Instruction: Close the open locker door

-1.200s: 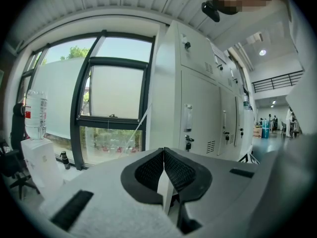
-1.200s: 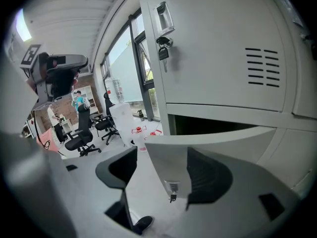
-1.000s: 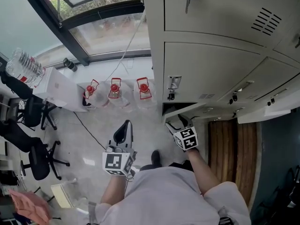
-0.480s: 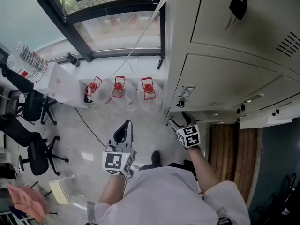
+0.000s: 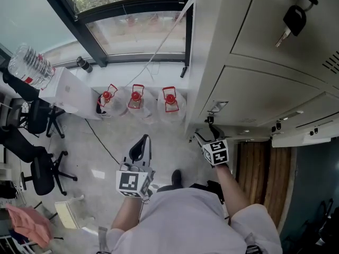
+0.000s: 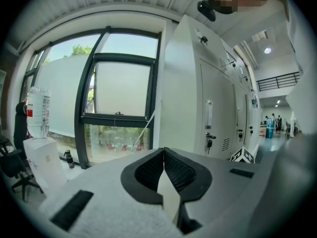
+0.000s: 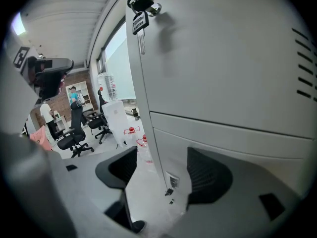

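Where the lockers [image 5: 249, 62] end, three red-capped jugs [image 5: 135, 101] stand below the window [image 5: 137, 33].

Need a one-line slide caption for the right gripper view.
Open right claw facing the lower locker door at its latch edge, a key hanging from the lock above.

The door [image 5: 241, 130] stood ajar, with a dark gap showing behind its edge. That gap narrowed and is now gone, and the door lies flush with the locker front. The right gripper [image 5: 201, 138] has followed the door in and sits close against it. The head view has swung, so the key [image 5: 293, 21] hanging above the door shows further right
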`<action>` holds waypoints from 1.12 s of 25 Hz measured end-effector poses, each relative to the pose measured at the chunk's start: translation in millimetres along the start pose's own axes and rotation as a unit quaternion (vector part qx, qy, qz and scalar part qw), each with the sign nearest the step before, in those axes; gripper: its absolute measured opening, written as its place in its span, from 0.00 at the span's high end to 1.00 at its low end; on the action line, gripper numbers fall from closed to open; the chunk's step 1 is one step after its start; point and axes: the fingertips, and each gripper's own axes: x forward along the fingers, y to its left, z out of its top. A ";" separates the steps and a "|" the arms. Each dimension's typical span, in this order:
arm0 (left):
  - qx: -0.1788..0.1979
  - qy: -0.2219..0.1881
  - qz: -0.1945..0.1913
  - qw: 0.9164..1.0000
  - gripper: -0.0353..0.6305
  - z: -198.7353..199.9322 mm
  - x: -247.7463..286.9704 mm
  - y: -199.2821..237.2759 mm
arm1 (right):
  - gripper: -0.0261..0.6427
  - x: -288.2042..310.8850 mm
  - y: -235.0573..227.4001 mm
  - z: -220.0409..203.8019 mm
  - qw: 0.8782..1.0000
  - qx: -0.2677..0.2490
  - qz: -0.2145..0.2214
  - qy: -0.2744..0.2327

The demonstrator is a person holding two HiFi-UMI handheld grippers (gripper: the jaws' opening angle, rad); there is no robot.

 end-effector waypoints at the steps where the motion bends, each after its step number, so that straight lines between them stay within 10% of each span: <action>1: 0.000 0.000 -0.001 1.000 0.93 -0.2 0.1 -0.1 | 0.55 0.0 -0.1 -0.2 1.000 0.001 -0.001 0.000; 17: 0.004 -0.003 -0.016 1.000 0.93 0.6 -10.1 -12.7 | 0.55 -20.2 7.1 2.9 1.000 0.000 -0.004 -0.011; 28: 0.010 -0.017 -0.062 0.998 0.93 5.0 -8.0 -58.0 | 0.55 -118.2 3.2 34.7 0.988 0.025 -0.074 -0.131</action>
